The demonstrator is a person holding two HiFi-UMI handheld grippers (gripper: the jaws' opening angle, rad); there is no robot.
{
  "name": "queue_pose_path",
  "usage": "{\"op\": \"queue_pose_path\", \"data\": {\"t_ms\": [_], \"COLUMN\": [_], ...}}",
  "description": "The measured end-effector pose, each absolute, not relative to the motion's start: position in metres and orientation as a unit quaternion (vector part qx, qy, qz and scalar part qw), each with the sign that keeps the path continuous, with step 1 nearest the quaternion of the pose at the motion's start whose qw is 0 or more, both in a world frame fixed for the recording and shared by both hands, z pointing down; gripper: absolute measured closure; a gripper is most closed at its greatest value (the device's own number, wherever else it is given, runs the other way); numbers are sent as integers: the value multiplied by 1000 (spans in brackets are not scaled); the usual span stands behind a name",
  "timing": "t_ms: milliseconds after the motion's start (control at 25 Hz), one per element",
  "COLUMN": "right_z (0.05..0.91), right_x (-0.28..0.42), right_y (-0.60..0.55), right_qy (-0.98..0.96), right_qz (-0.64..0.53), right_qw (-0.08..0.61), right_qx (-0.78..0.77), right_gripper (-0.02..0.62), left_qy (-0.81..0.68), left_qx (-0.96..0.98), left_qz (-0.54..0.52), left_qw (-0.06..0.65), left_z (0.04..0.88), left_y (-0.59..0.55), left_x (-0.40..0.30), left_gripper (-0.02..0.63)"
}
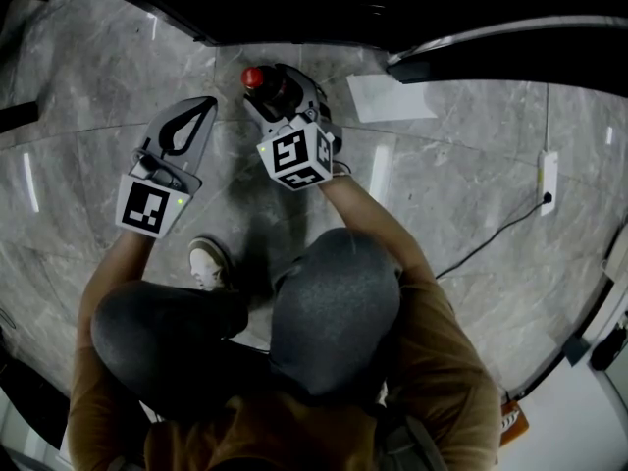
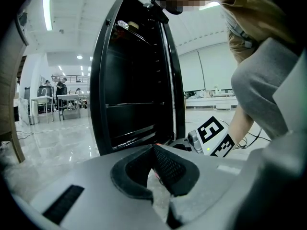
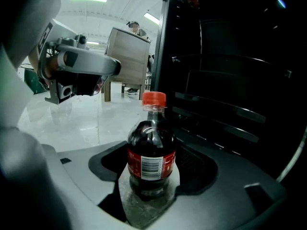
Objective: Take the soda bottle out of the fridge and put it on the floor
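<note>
The soda bottle has dark cola, a red label and a red cap. It stands upright between the black pads of my right gripper, which is shut on it, and its base is down at the marble floor. From the head view only its red cap shows, ahead of the right gripper, just in front of the open black fridge. My left gripper hovers to the left, shut and empty, its tips touching. The fridge's dark shelves are to the right of the bottle.
The open fridge door juts out at the upper right. A white sheet lies on the floor beside it. Farther right a power strip trails a cable. The person crouches, a shoe behind the left gripper. Tables and people are far off.
</note>
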State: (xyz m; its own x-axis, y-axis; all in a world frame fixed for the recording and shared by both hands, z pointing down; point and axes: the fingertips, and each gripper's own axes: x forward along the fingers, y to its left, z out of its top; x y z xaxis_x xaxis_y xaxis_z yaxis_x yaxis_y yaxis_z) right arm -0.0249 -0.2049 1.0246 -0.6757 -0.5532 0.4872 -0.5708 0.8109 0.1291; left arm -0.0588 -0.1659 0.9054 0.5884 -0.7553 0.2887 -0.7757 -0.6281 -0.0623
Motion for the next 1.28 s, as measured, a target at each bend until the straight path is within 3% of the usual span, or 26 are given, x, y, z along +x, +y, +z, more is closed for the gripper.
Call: {"op": "queue_pose_path", "data": {"t_ms": [1280], "right_z": [1029], "right_x": [9], "right_y": [-183], "right_qy": [-900], "right_qz": [11], "right_qw": [303], "right_qx": [314], "right_gripper": [299], "left_qy": [-434], "left_qx": [889], "left_qz": [140], "left_qw": [33], "left_z": [902], "left_y": [-159], "left_x": [-59], "left_gripper": [604]}}
